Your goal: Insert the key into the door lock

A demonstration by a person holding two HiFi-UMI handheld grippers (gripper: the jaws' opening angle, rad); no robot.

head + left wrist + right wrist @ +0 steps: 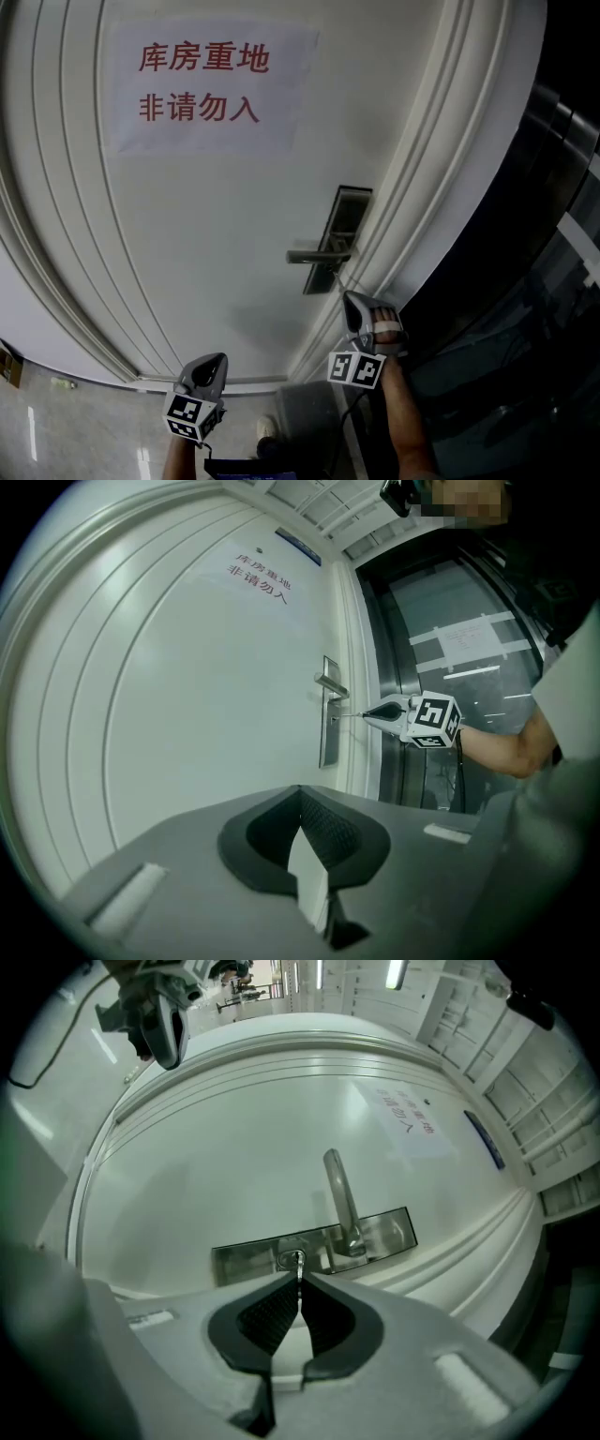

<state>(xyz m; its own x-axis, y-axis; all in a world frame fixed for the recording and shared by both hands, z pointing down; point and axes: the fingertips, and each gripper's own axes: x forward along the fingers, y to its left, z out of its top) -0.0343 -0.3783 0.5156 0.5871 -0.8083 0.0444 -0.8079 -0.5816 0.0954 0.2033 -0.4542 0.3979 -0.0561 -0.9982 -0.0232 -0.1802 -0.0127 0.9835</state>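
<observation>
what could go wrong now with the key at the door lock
1. The thin silver key is pinched only at the very tips of the right gripper's jaws; if it meets the round keyhole in the steel lock plate off-line, it could twist in the grip or jam.
2. The silver lever handle sits right beside the keyhole; the gripper could knock it while pushing in.

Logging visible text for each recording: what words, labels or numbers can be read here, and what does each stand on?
"库房重地": top line, red print, on the paper sign stuck to the white door.
"非请勿入": second line of the same sign.
Blue plate above the door: too small to read.
Taped sheets on the glass panel: blurred, unreadable.
</observation>
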